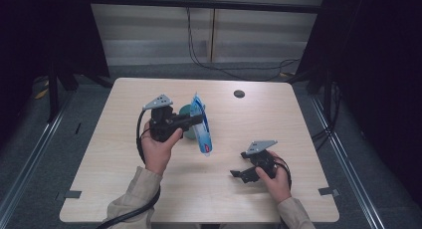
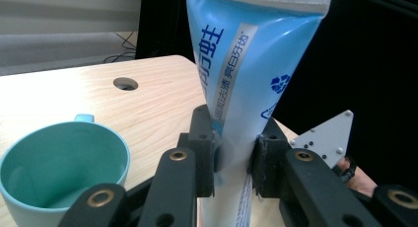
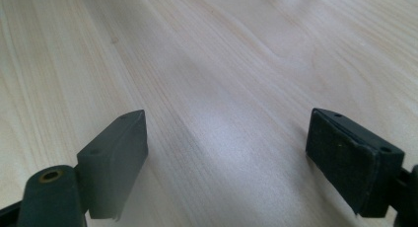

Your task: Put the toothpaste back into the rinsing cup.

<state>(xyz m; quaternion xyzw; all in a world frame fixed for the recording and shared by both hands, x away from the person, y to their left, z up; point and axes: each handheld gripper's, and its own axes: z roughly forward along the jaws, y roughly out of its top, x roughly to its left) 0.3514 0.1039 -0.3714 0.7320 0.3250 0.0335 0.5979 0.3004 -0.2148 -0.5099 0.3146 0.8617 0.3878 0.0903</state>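
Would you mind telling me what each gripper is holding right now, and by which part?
The left gripper clamps the blue toothpaste tube across its middle. The right gripper is open, holding nothing.

Table [image 1: 149, 199] looks like pale wood laminate, smooth with a soft sheen and fine grain. The toothpaste tube [image 2: 241, 74] is glossy blue plastic with a crimped whitish end. The teal cup [image 2: 59, 163] looks smooth, slightly shiny, ceramic or plastic, can't tell. Left gripper [image 2: 234, 153] jaws are matt black plastic with brassy metal rivets.
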